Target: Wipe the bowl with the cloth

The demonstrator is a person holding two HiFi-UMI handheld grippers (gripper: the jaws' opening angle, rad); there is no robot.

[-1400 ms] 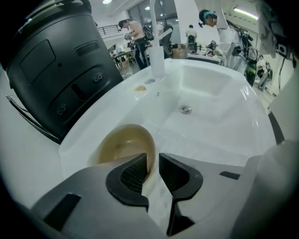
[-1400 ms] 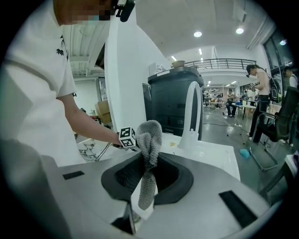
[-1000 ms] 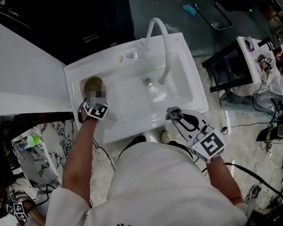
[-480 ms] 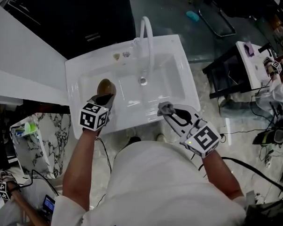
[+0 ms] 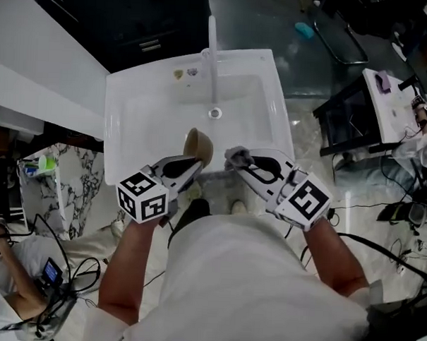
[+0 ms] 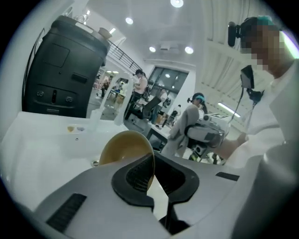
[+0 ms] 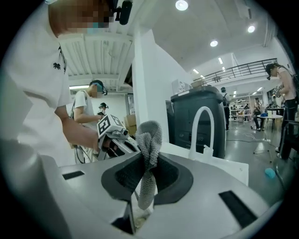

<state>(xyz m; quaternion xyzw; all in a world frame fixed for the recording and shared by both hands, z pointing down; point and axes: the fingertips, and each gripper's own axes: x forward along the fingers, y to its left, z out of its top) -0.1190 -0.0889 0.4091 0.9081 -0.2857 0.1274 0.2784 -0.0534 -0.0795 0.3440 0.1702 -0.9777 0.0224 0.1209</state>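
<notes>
One bowl [image 5: 200, 143], one cloth [image 7: 148, 149], one sink [image 5: 149, 114], one faucet [image 5: 212, 57], and two tongs: left tongs [image 5: 194, 164], right tongs [image 5: 243, 162].

Round ceiling lights [image 7: 181, 5] shine bright in both gripper views. Those 2 views bend at the edges, with dark corners. Very near things look soft. In the head view the white sink [image 5: 131, 113] glows; the floor [image 5: 262, 20] is dim.
</notes>
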